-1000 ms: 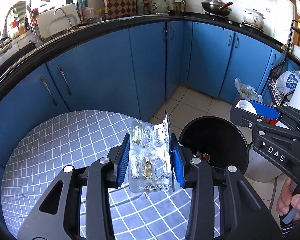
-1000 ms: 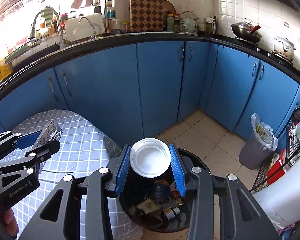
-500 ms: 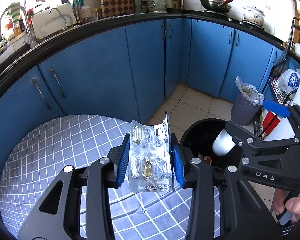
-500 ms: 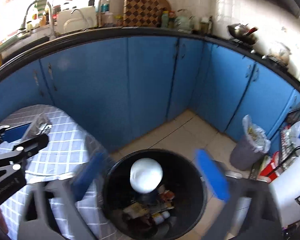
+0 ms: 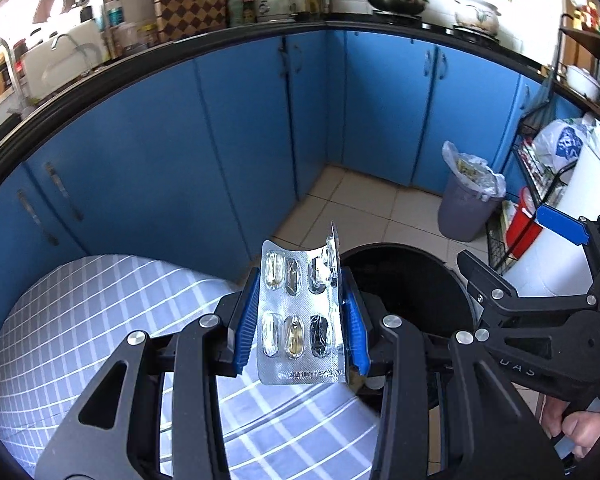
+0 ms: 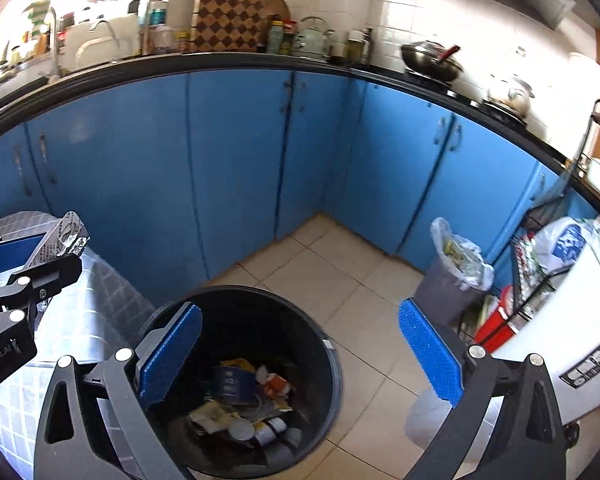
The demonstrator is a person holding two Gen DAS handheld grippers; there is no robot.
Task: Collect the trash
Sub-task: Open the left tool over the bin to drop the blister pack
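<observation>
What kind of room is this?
Most likely a home kitchen: blue cabinets under a black counter, a wok on the stove, and a faucet by the sink.

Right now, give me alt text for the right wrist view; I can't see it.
The right claw hangs open and empty over a black trash bin holding mixed rubbish. At left, the left claw grips a pill pack above the checked table.
</observation>
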